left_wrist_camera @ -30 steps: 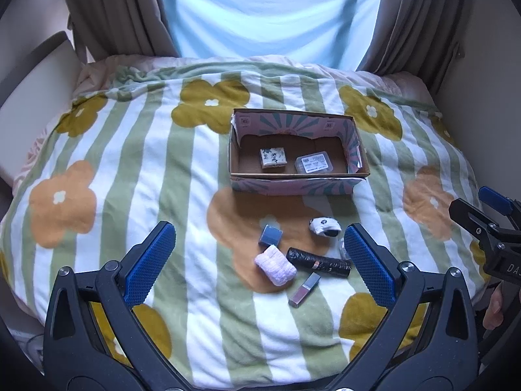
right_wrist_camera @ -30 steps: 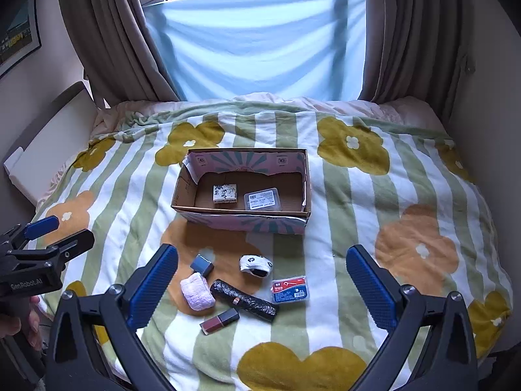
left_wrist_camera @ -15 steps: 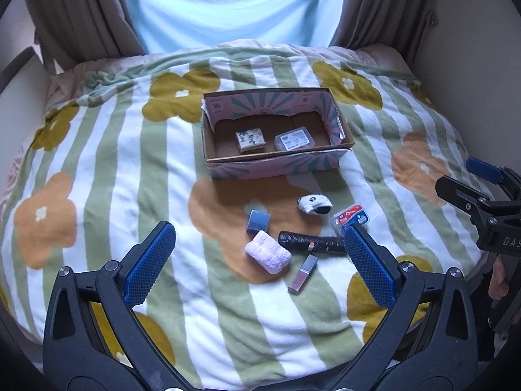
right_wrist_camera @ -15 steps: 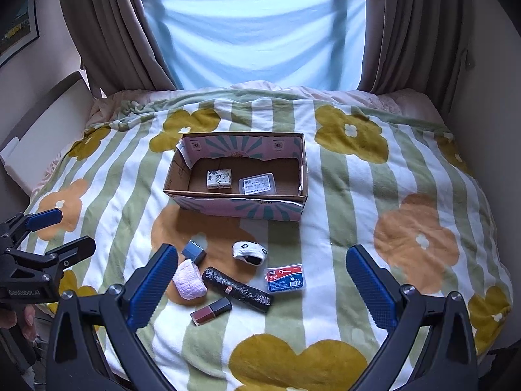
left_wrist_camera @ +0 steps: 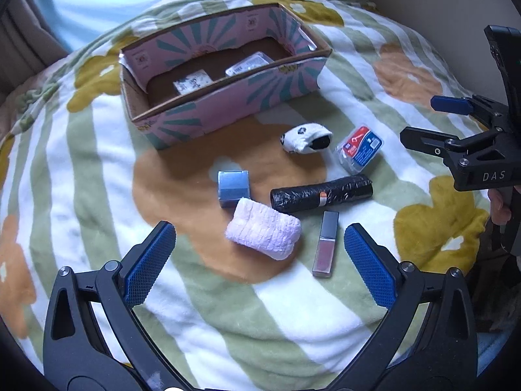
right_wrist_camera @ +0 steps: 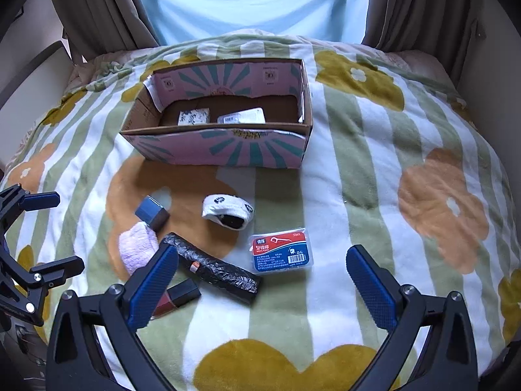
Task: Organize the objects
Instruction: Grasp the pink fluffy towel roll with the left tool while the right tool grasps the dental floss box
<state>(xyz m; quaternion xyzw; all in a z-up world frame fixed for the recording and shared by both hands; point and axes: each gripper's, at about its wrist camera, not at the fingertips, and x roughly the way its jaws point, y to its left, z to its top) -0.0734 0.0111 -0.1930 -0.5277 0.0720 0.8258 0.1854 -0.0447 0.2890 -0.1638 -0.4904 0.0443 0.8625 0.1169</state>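
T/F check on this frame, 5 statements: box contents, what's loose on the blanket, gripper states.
1. The cardboard box already holds two small items. True.
2. The left gripper is shut on the pink towel roll. False: it is open, and the roll lies on the blanket between and just beyond its fingers.
3. The floss pick pack lies outside the box. True.
4. The black roll is standing upright. False: it lies on its side.
5. The right gripper holds the rolled sock. False: it is open and empty; the sock lies on the blanket.
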